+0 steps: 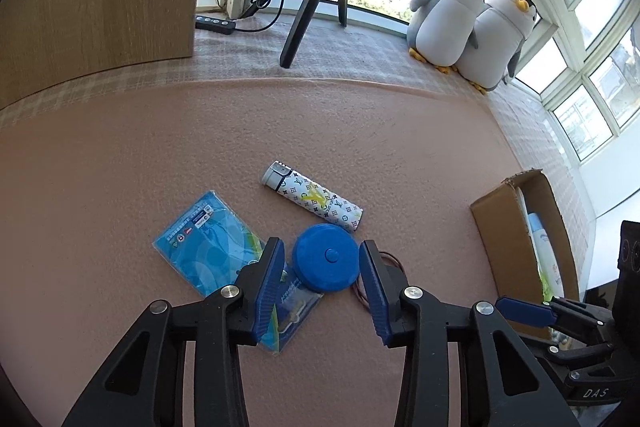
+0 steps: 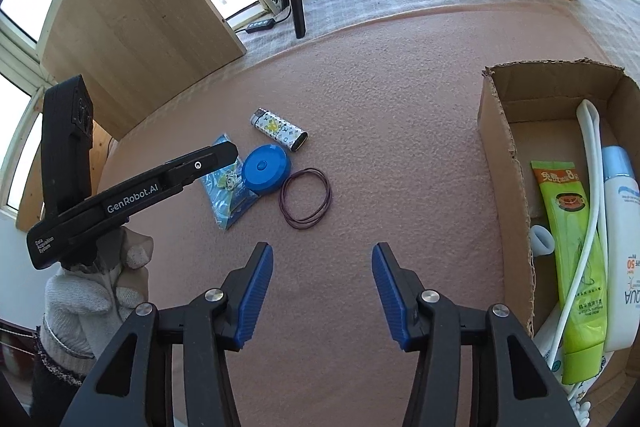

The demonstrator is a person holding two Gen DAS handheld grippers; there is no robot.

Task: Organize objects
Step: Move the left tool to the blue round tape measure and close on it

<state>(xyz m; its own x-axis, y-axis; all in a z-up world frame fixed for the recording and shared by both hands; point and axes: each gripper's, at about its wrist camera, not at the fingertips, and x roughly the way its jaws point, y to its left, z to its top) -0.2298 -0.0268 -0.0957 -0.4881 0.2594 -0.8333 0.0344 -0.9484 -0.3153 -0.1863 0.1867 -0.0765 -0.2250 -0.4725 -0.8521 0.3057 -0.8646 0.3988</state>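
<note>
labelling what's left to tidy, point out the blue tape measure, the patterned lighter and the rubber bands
blue tape measure (image 1: 326, 258): left wrist view, on its round top by the centre button
patterned lighter (image 1: 316, 198): left wrist view, on the middle of its printed body
rubber bands (image 2: 291, 183): right wrist view, on the left of the loop

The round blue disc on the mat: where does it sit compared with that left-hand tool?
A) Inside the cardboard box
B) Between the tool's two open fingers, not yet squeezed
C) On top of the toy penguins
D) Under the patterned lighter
B: in the left wrist view the round blue disc lies on the mat between the spread blue fingers of the left tool, with gaps showing on both sides.
</note>
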